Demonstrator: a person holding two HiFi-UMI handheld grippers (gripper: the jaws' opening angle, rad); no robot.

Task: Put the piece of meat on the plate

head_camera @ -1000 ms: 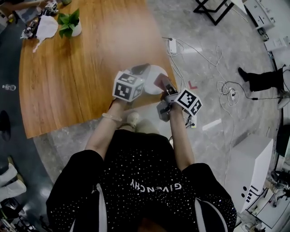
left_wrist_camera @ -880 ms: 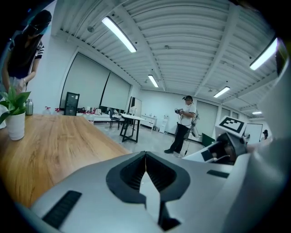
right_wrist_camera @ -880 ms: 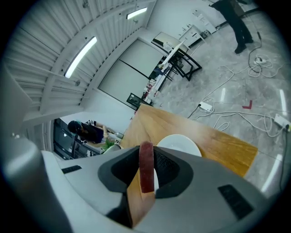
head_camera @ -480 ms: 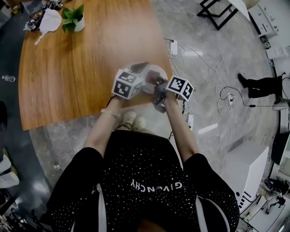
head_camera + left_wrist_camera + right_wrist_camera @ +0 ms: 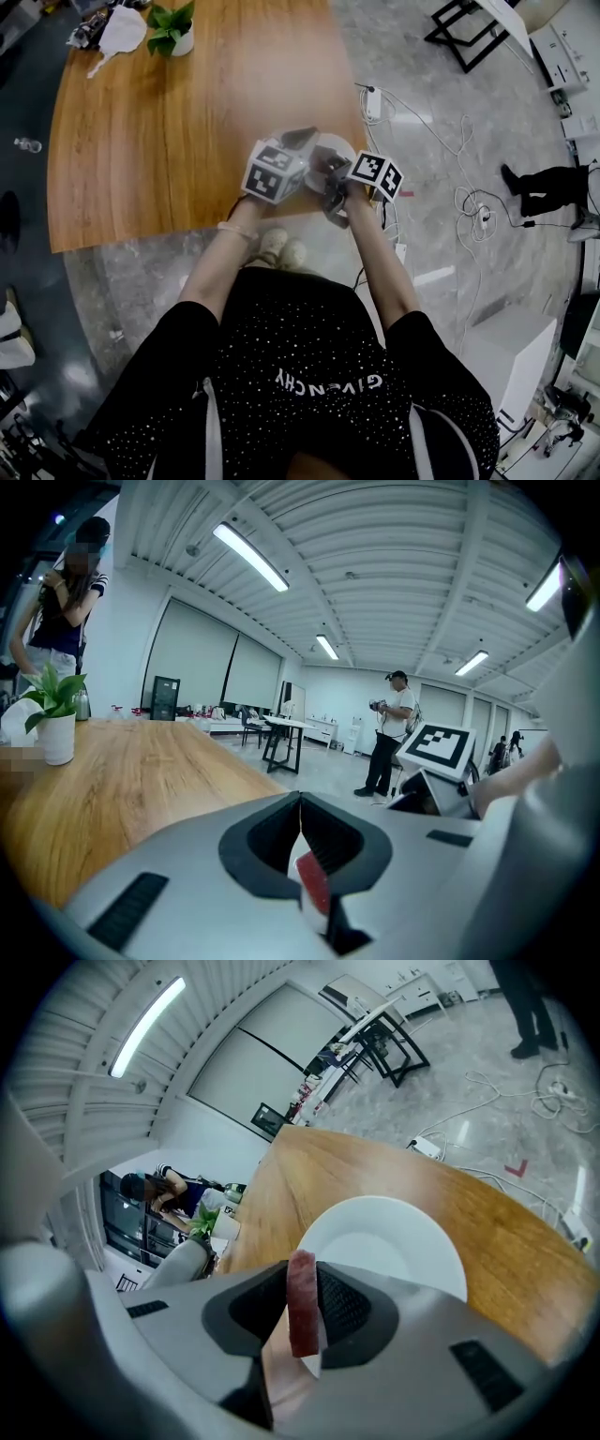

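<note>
My right gripper (image 5: 302, 1288) is shut on a red-brown piece of meat (image 5: 302, 1309) that stands on edge between the pads. The white plate (image 5: 398, 1241) lies just beyond its jaws, near the edge of the wooden table (image 5: 337, 1171). Seen from the head, the right gripper (image 5: 326, 171) reaches over the near rim of the plate (image 5: 341, 147). My left gripper (image 5: 300, 139) hovers at the plate's left side. Its jaws (image 5: 302, 803) are shut on a thin red and white slice (image 5: 312, 885).
A potted plant (image 5: 173, 33) and a white cloth (image 5: 120, 30) sit at the table's far left corner. Cables and a power strip (image 5: 373, 101) lie on the floor right of the table. A person (image 5: 389, 733) stands beyond it.
My right gripper has moved from off the table's near edge in towards the plate, carrying the meat and tipping down. The left gripper has stayed by the plate.
</note>
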